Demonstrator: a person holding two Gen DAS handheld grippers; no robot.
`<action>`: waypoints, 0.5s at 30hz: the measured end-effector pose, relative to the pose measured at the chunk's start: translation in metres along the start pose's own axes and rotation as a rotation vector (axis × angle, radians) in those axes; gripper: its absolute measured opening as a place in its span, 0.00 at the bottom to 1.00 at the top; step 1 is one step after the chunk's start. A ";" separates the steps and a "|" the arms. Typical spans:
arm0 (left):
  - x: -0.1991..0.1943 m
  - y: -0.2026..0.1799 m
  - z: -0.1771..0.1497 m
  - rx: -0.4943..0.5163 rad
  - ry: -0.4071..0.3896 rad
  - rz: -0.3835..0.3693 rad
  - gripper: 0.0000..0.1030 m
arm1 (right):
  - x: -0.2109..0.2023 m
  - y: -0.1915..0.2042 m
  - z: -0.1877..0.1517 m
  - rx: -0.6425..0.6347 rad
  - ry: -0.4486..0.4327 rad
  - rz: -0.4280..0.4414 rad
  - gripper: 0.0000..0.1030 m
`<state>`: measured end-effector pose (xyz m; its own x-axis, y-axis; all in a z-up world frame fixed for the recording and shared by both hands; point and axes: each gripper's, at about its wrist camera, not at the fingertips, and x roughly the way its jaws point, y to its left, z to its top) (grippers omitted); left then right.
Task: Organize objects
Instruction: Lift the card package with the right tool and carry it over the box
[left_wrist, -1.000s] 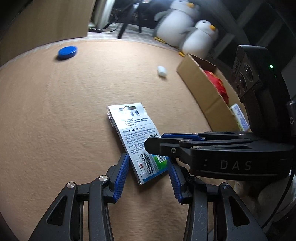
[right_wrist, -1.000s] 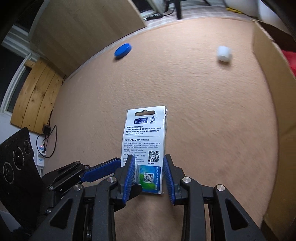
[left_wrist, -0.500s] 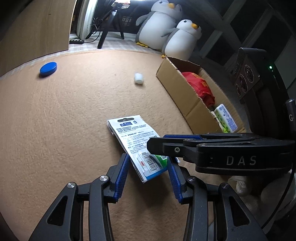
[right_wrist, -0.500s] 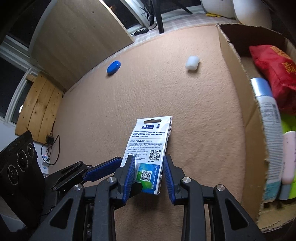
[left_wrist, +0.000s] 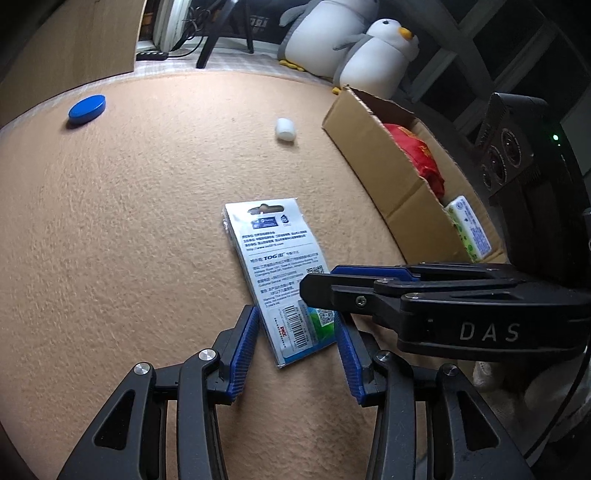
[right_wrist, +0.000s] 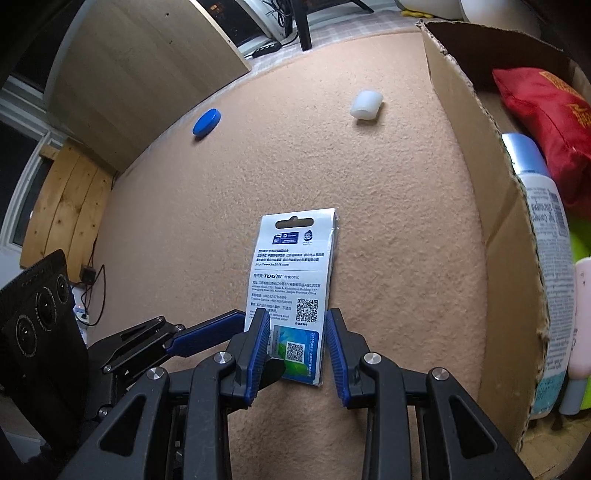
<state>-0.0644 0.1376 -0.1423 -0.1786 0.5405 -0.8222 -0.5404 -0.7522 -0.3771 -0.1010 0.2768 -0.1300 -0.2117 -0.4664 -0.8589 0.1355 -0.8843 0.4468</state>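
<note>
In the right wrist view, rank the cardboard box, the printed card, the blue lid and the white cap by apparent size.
1. cardboard box
2. printed card
3. white cap and blue lid: they look about alike, so no ranking.
The card lies nearest the camera, which enlarges it.

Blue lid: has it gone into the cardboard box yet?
No, the blue lid lies on the tan carpet, well apart from the cardboard box.
</note>
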 end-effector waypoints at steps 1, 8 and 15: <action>0.001 0.001 0.000 -0.003 -0.001 -0.002 0.45 | 0.001 0.000 0.001 0.002 -0.001 -0.003 0.29; 0.005 0.003 0.009 0.006 -0.008 0.000 0.45 | 0.004 -0.001 0.010 -0.010 -0.002 -0.001 0.31; 0.005 0.000 0.012 0.031 -0.027 0.021 0.44 | 0.005 0.001 0.012 -0.013 -0.007 -0.001 0.33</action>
<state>-0.0750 0.1443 -0.1412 -0.2122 0.5350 -0.8178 -0.5611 -0.7518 -0.3463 -0.1139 0.2734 -0.1306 -0.2185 -0.4657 -0.8576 0.1483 -0.8844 0.4425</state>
